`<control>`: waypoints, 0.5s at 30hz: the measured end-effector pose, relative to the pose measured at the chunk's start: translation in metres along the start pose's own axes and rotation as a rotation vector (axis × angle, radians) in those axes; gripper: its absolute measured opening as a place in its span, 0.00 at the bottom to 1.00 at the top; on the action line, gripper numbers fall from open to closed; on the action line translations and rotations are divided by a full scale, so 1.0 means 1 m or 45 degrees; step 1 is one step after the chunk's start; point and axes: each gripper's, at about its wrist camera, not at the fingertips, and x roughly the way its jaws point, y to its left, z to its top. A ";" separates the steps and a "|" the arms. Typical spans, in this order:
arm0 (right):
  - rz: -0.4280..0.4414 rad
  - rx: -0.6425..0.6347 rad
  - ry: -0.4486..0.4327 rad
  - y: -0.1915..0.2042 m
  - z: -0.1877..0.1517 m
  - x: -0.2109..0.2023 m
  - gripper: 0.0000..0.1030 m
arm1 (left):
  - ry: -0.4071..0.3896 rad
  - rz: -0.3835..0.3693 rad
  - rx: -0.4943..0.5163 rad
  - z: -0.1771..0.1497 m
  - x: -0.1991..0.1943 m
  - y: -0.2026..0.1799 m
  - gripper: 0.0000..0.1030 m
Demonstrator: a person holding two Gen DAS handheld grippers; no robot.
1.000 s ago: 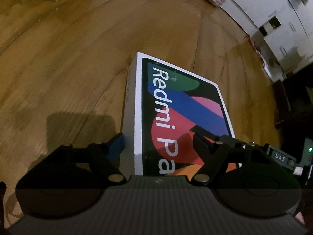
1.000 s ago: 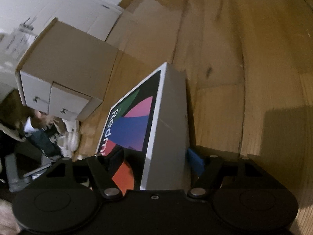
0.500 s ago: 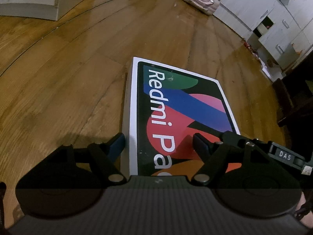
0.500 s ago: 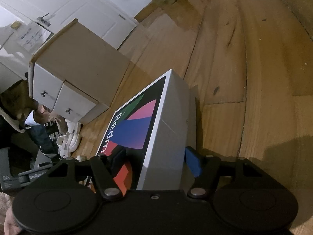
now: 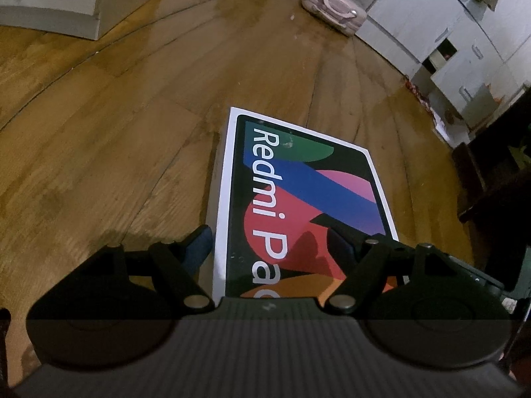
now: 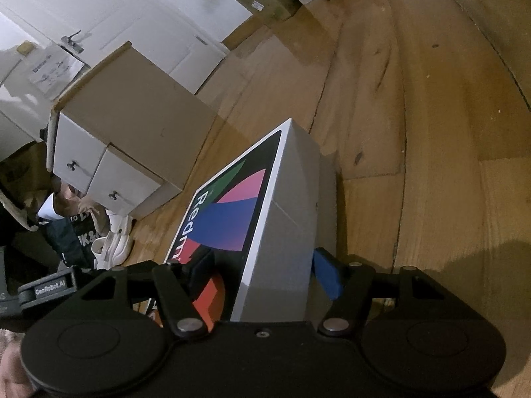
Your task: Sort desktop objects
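Observation:
A flat white Redmi Pad box (image 5: 298, 199) with a colourful printed lid is held up in the air over a wooden floor. My left gripper (image 5: 270, 243) is shut on the box's near end, one finger on the side edge and one on the lid. My right gripper (image 6: 264, 270) is shut on the same box (image 6: 252, 215), one finger (image 6: 202, 267) on the lid and the blue finger (image 6: 327, 277) on the grey side. Each gripper's body shows at the edge of the other's view.
A small white two-drawer cabinet (image 6: 109, 152) stands on the floor to the left of the box. A pink bag (image 5: 333, 8) lies far ahead by white cupboards (image 5: 448, 43). White shoes (image 6: 114, 242) and dark clothing lie by the cabinet. A dark table (image 5: 497, 179) is at right.
Both grippers and the box have risen and tilted up, so the floor looks farther away and more of the room shows. The grips on the box are unchanged.

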 end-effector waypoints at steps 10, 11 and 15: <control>0.006 -0.049 0.008 0.012 -0.003 -0.019 0.63 | 0.035 0.035 0.014 -0.007 0.000 0.001 0.73; 0.006 -0.045 0.004 0.012 -0.004 -0.020 0.63 | 0.040 0.040 0.019 -0.008 0.000 0.000 0.73; 0.004 -0.047 -0.008 0.012 -0.009 -0.025 0.63 | 0.044 0.049 0.035 -0.008 -0.001 -0.004 0.73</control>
